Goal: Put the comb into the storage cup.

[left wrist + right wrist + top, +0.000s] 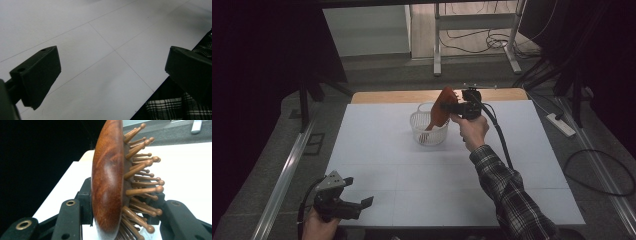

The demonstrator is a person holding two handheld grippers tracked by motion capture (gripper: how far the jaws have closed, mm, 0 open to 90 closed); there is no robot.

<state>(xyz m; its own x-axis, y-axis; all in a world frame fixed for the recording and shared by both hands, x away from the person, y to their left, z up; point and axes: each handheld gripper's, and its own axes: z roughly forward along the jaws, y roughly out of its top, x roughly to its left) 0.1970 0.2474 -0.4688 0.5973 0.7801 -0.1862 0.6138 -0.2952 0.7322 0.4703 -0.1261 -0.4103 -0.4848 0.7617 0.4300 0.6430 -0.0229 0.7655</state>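
One reddish-brown wooden paddle hairbrush (441, 111) with round-tipped wooden pins is in play, along with one small white plastic basket (429, 131) with slotted walls, two grippers and one white table (377, 150). The right gripper (455, 107) holds the hairbrush by its broad head, its jaws clamped together on it: in the right gripper view the smooth wooden back (107, 182) lies against one jaw and the pins (142, 180) point toward the other. The brush hangs over the basket at the far middle of the table, head up and tilted, its handle end dipping down inside the rim. Whether the handle touches the basket's bottom cannot be made out, since the slotted wall blurs it.

The left gripper (362, 204) rests at the near left corner of the table, well apart from the basket, its jaws spread wide with nothing between them; in the left gripper view bare tabletop (100, 62) lies between the two black jaws. The hand under it is cut off by the lower edge. One plaid sleeve (507, 195) runs from the near right up to the right hand (472, 131). The room to the left is too dark to read.
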